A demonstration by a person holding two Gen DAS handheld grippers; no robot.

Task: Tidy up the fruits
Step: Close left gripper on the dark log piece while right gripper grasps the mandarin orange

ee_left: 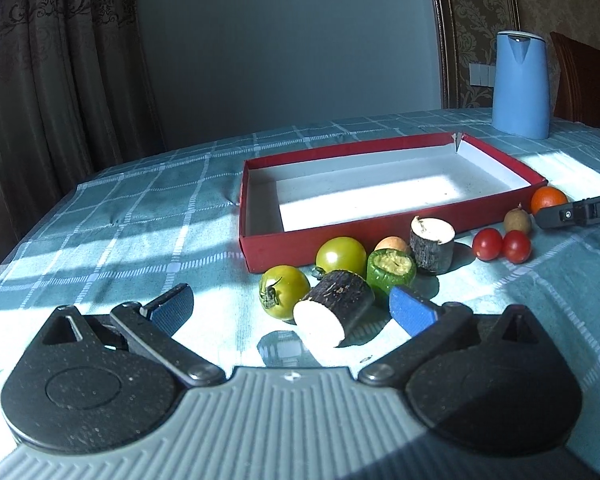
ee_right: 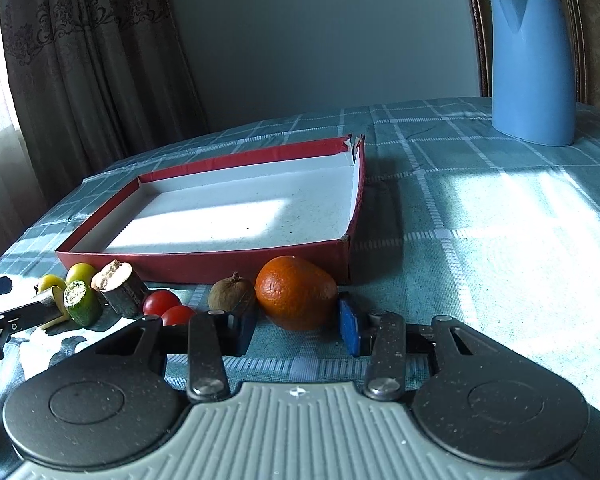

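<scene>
A shallow red box (ee_left: 380,232) (ee_right: 204,262) with a white floor lies on the checked tablecloth. In front of it lie two green tomatoes (ee_left: 284,291), a cut dark yam piece (ee_left: 334,312), a second upright yam piece (ee_left: 432,244), a green cucumber stub (ee_left: 392,271), two cherry tomatoes (ee_left: 500,244) (ee_right: 166,307), a small brown fruit (ee_left: 518,221) (ee_right: 232,292) and an orange (ee_left: 548,199) (ee_right: 296,293). My left gripper (ee_left: 292,312) is open, its fingers either side of the near yam piece and tomato. My right gripper (ee_right: 296,320) is open around the orange, not closed on it.
A blue kettle (ee_left: 520,84) (ee_right: 532,68) stands at the back right of the table. Curtains hang at the left, a grey wall behind. A wooden chair back (ee_left: 584,80) stands at the far right. The right gripper's finger (ee_left: 580,214) shows by the orange in the left wrist view.
</scene>
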